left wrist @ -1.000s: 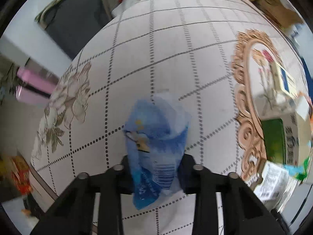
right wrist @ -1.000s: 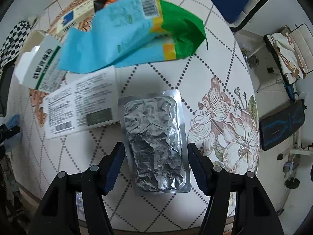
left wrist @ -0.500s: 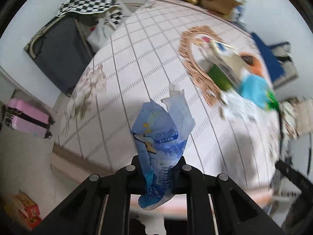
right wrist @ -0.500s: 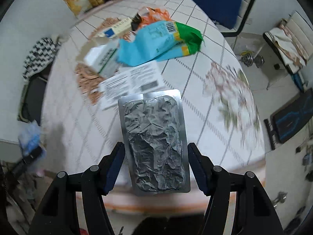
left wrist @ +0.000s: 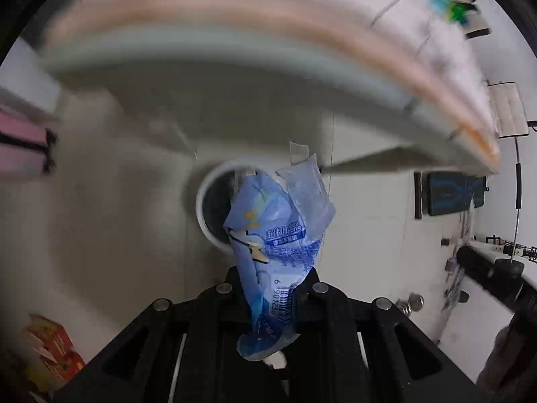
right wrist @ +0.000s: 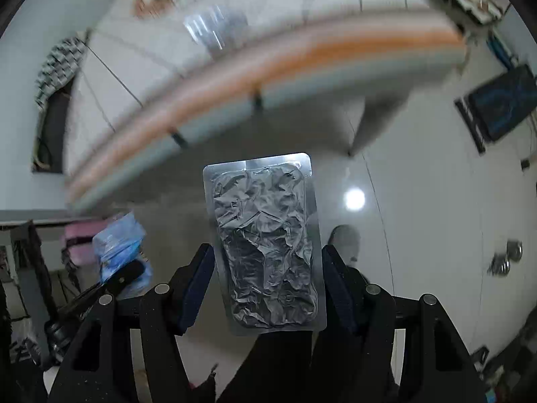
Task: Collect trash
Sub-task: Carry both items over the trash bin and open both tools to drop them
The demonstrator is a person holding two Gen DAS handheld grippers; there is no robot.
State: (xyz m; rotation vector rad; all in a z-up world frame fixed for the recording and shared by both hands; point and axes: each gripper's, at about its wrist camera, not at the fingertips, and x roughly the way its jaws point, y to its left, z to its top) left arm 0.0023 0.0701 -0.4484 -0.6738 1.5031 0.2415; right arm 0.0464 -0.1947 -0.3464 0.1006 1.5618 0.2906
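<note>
The jaws of the left gripper are pinched narrow on a crumpled blue wrapper, which hangs over the white-rimmed bin on the floor, probably lined up for a drop (the table edge is only a blur above). The right gripper holds its jaws wider, clamped on the long sides of a flat silver blister pack, kept clear of the table for binning next

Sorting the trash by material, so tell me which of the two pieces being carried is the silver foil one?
The foil blister sheet between the right gripper's fingers: flat, silver, crinkled. The left gripper pinches a crumpled blue plastic wrapper.
</note>
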